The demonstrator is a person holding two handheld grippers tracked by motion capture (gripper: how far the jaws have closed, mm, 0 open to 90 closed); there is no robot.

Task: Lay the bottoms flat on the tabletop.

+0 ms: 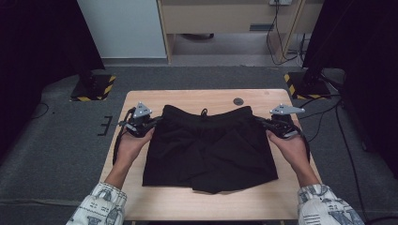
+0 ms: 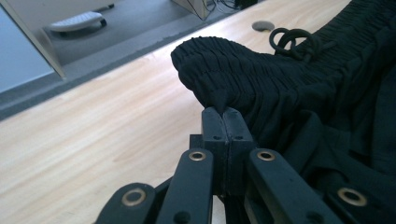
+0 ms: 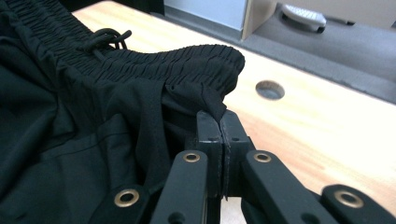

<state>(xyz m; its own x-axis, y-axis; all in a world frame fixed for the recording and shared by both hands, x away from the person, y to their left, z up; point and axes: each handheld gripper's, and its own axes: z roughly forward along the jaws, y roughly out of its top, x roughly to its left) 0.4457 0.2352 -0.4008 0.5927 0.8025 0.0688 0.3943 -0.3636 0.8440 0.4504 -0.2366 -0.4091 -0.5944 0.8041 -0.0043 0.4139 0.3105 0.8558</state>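
A pair of black shorts (image 1: 209, 150) lies flat on the wooden table (image 1: 187, 98), waistband toward the far edge, legs toward the person. My left gripper (image 1: 157, 120) is shut on the left corner of the elastic waistband (image 2: 219, 70); its jaws pinch the fabric (image 2: 223, 111). At the opposite side my right gripper (image 1: 259, 120) is shut on the right corner of the waistband (image 3: 205, 60), jaws closed over a fold of cloth (image 3: 219, 114). A knotted drawstring (image 2: 294, 39) rests at the waistband's middle (image 3: 105, 37).
A round cable hole (image 1: 238, 101) sits in the table just beyond the waistband. Bare wood runs along the far edge and at both sides of the shorts. Black stands with yellow-striped bases (image 1: 94, 86) (image 1: 305, 84) flank the table on the grey floor.
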